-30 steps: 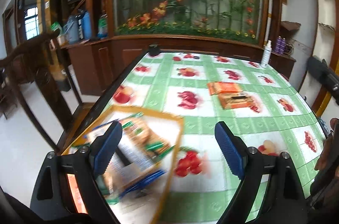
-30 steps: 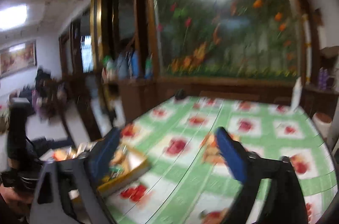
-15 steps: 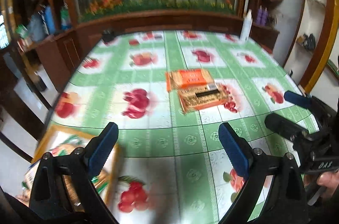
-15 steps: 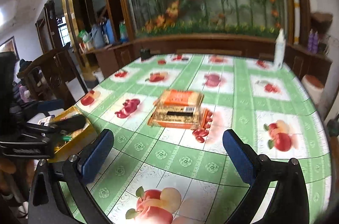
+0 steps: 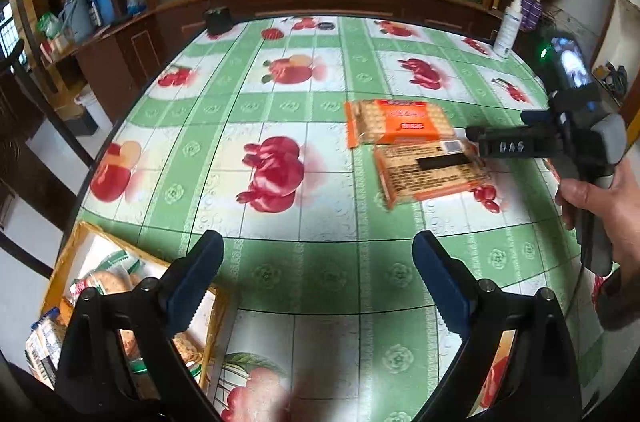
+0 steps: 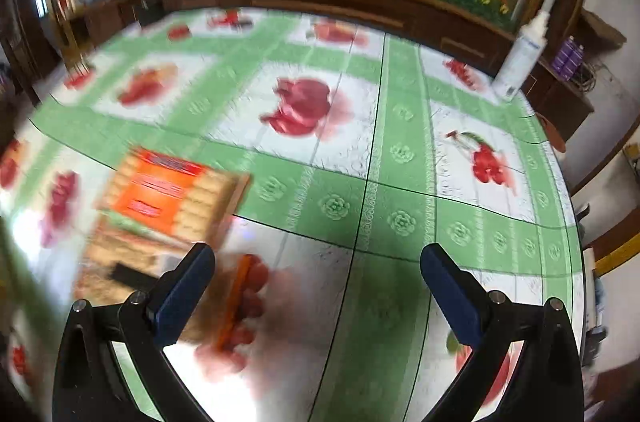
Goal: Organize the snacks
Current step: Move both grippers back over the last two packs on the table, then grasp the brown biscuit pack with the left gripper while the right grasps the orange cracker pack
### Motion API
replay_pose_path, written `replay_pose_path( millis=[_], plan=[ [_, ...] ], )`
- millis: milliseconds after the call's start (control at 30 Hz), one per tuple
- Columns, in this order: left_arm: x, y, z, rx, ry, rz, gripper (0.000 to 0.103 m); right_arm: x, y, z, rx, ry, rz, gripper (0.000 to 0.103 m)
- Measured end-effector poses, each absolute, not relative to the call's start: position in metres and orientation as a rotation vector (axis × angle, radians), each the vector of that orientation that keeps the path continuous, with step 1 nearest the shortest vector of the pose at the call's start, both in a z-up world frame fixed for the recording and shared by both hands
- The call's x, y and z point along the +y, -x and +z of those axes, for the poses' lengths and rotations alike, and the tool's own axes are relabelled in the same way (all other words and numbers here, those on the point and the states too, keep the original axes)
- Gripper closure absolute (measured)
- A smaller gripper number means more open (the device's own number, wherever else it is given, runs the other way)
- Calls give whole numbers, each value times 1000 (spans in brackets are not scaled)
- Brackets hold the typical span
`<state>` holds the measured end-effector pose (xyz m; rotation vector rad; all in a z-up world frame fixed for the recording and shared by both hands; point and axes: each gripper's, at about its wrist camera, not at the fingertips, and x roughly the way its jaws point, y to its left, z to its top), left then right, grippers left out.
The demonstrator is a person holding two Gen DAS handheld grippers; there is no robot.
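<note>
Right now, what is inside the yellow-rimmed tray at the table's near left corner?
The tray holds several wrapped snack packets, one showing biscuits. The left gripper, open, covers part of the contents, so an exact count is not possible.

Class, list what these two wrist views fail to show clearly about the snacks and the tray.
- Tray, left wrist view: cut off by the frame edge, and the left gripper covers part of its contents.
- Two orange cracker packs, right wrist view: motion-blurred, labels unreadable.
- Nearer cracker pack, left wrist view: print too small.
</note>
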<state>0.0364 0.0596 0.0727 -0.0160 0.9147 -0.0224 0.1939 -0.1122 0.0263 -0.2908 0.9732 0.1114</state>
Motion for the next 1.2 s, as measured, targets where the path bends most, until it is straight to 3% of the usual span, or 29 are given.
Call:
replay_pose_path(
  millis=[333,533,733,833,967,1200],
  plan=[
    [72,-42,61,937,135,18,7,-85,-107,42,985,320,483,1],
    [71,-46,64,934,193,32,8,-94,-131,48,956,191,437,1],
    [77,-56,55,964,218,63,7,-56,-103,30,1010,335,550,1],
    [82,-62,44,990,272,59,7,-62,-83,44,949,376,581,1],
    [84,-60,47,975,310,66,8,-91,-120,60,871,312,359,1],
    [82,-60,45,988,280,75,8,-65,-120,23,985,410,413,1]
  ],
)
